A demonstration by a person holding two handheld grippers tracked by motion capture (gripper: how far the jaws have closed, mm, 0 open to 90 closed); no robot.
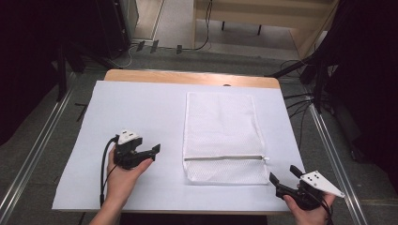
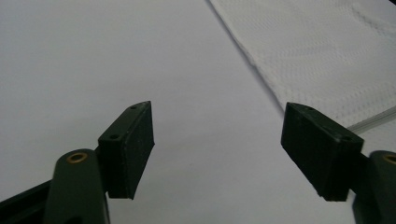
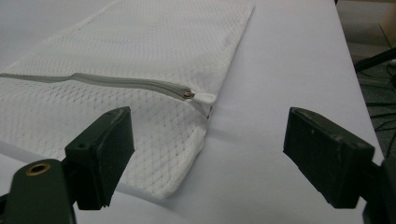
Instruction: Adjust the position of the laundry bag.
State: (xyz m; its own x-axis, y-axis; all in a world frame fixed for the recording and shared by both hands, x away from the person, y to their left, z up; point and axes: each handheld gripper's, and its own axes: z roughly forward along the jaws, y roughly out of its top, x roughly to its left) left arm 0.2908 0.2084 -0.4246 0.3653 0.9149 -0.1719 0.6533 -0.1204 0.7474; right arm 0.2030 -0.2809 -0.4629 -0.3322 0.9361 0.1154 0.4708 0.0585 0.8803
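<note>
A white mesh laundry bag (image 1: 220, 136) lies flat in the middle of the table, its long side running away from me. A grey zipper (image 1: 225, 158) crosses it near the front end, shut, with its white pull (image 1: 265, 158) at the right edge. My left gripper (image 1: 151, 152) is held open just left of the bag, touching nothing; in the left gripper view (image 2: 217, 109) the bag (image 2: 327, 46) lies off to the right. My right gripper (image 1: 283, 173) stands open at the bag's front right corner. In the right gripper view (image 3: 209, 114) the pull (image 3: 203, 97) sits just beyond the jaws, on the bag (image 3: 140, 46).
A white sheet (image 1: 141, 108) covers the wooden table (image 1: 187, 76). Metal rails (image 1: 37, 145) run along the floor on both sides. Cables and black stands (image 1: 319, 79) crowd the right rear. Bare sheet lies to the left of the bag.
</note>
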